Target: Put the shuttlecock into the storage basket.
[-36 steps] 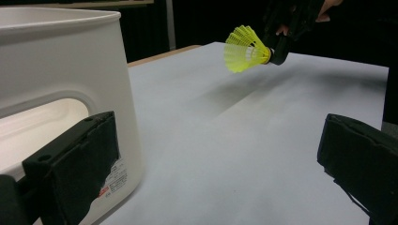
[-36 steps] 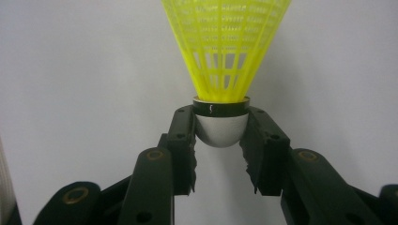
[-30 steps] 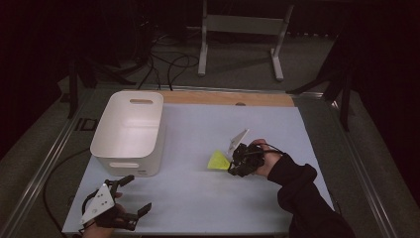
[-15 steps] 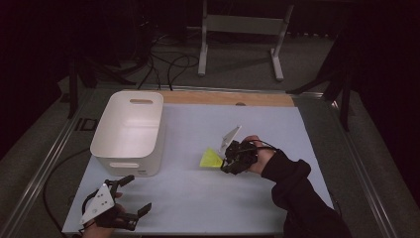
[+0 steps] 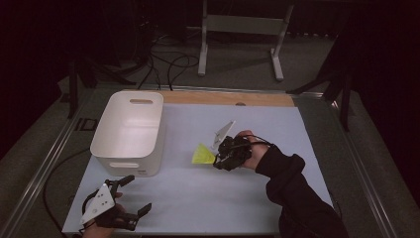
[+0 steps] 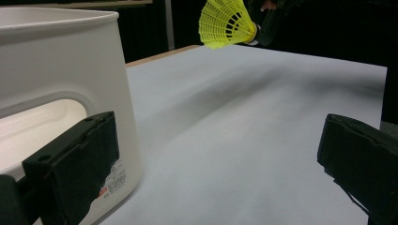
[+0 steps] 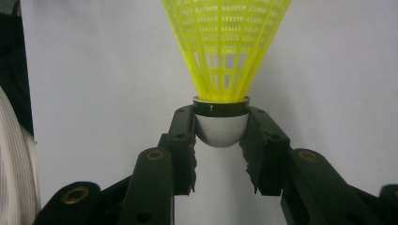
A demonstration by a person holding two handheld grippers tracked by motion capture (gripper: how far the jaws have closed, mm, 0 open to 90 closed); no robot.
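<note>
Since a second ago the right gripper has carried the yellow plastic-skirted shuttlecock a little leftward across the pale blue counter, toward the white plastic rectangular tub with cut-out handles, and has lifted it slightly. In the right gripper view its jaws are clamped on either side of the shuttlecock's rounded white cork base, just below the dark band, with the mesh skirt fanning away from them. In the high view the shuttlecock sits in mid-counter, to the right of the tub and apart from it, skirt pointing toward the tub. In the left gripper view it hangs above the counter surface, held from its right by the dark jaws. The left gripper has kept its place at the near left corner of the counter, just in front of the tub; its jaws stand wide apart with nothing between them, and its own view looks past the tub's wall.
</note>
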